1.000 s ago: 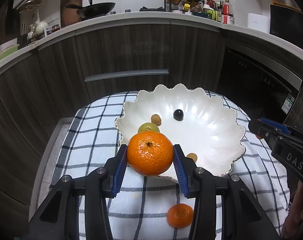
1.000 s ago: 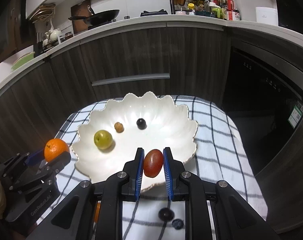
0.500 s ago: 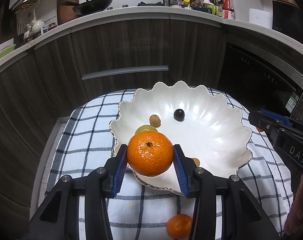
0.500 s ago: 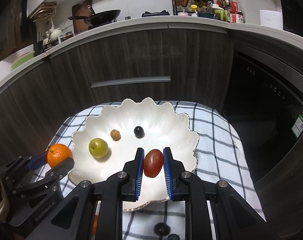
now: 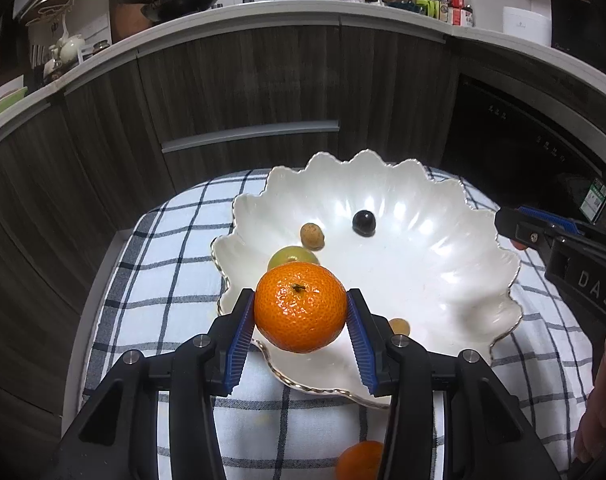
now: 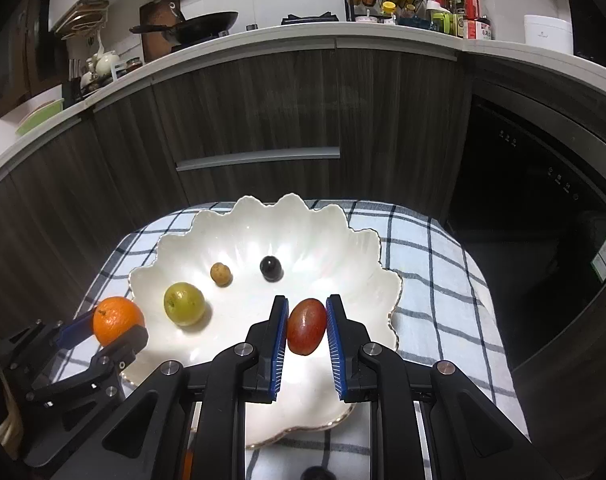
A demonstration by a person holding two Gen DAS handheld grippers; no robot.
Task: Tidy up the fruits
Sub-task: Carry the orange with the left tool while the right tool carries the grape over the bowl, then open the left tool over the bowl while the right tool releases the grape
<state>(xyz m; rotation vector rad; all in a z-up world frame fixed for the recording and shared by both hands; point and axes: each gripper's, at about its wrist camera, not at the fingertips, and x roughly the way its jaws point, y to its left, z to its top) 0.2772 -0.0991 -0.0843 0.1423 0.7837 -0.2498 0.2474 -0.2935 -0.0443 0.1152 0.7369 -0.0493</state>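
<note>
A white scalloped bowl (image 5: 443,280) (image 6: 343,256) sits on a checked cloth. It holds a green fruit (image 6: 184,304) (image 5: 293,257), a small tan fruit (image 6: 221,273) (image 5: 312,235), a dark grape (image 6: 271,267) (image 5: 363,222) and a small yellowish fruit (image 5: 399,325). My left gripper (image 5: 301,312) is shut on an orange (image 5: 301,306) (image 6: 117,320) above the bowl's near left rim. My right gripper (image 6: 306,332) is shut on a red oval fruit (image 6: 307,331) above the bowl's near part.
A second orange (image 5: 361,460) lies on the checked cloth (image 5: 163,288) in front of the bowl. A dark fruit (image 6: 314,473) lies on the cloth at the bottom edge. Dark cabinet fronts (image 6: 263,112) and a counter stand behind the table.
Both grippers have moved forward with their fruit, so the bowl sits lower and nearer in both views. The loose fruit on the cloth has slid toward the bottom edge.
</note>
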